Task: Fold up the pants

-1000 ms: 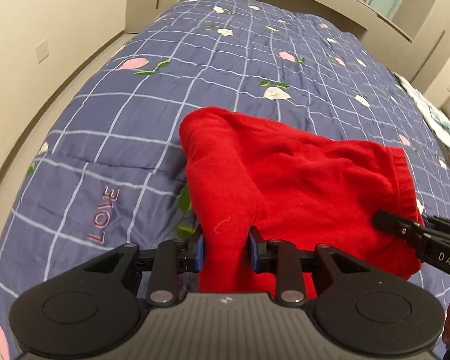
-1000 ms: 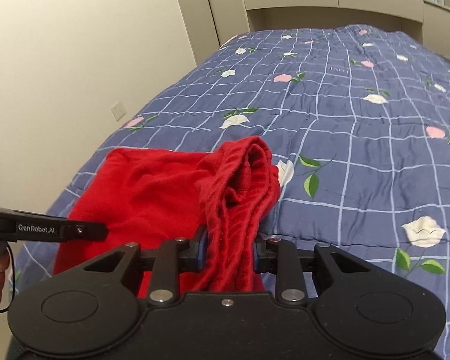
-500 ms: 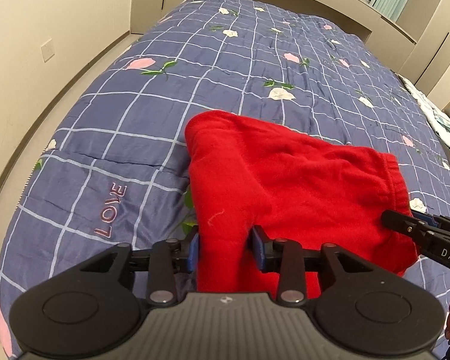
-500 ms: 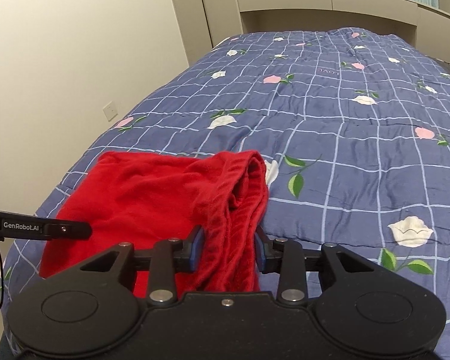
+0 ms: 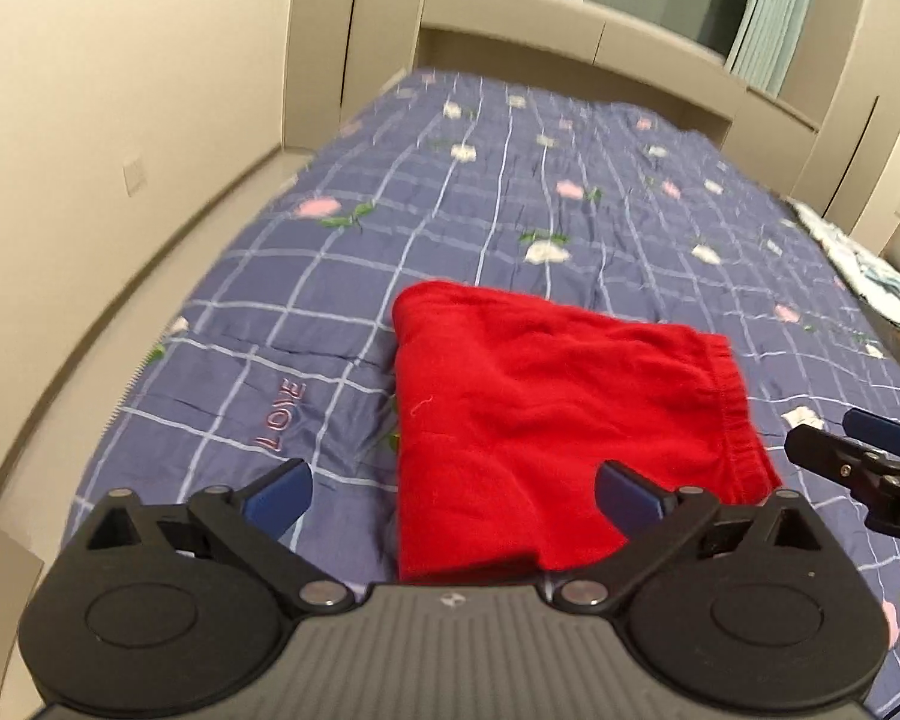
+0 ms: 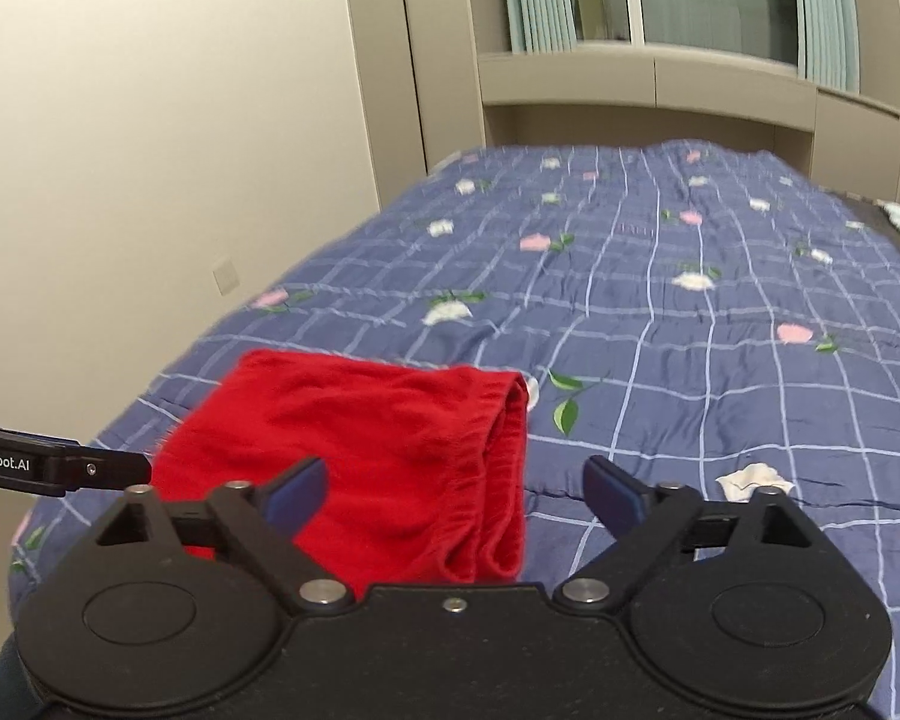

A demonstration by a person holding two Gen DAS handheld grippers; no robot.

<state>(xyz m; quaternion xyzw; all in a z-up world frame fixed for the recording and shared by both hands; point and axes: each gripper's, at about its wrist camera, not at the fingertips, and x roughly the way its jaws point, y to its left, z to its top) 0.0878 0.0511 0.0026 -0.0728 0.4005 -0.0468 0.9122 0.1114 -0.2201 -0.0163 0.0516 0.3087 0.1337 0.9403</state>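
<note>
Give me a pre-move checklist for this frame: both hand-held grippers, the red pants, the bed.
1. Left hand-held gripper open, off the cloth: ok.
2. Right hand-held gripper open, holding nothing: ok.
3. Red pants lying folded on the quilt: ok.
4. Waistband layers stacked along one edge: ok.
5. Near edge of pants lying flat: cannot tell, hidden by gripper bodies.
6. Fold surface smooth: not ok, light wrinkles.

red pants | folded into a compact rectangle | lying flat | near the bed's foot edge, left corner
</note>
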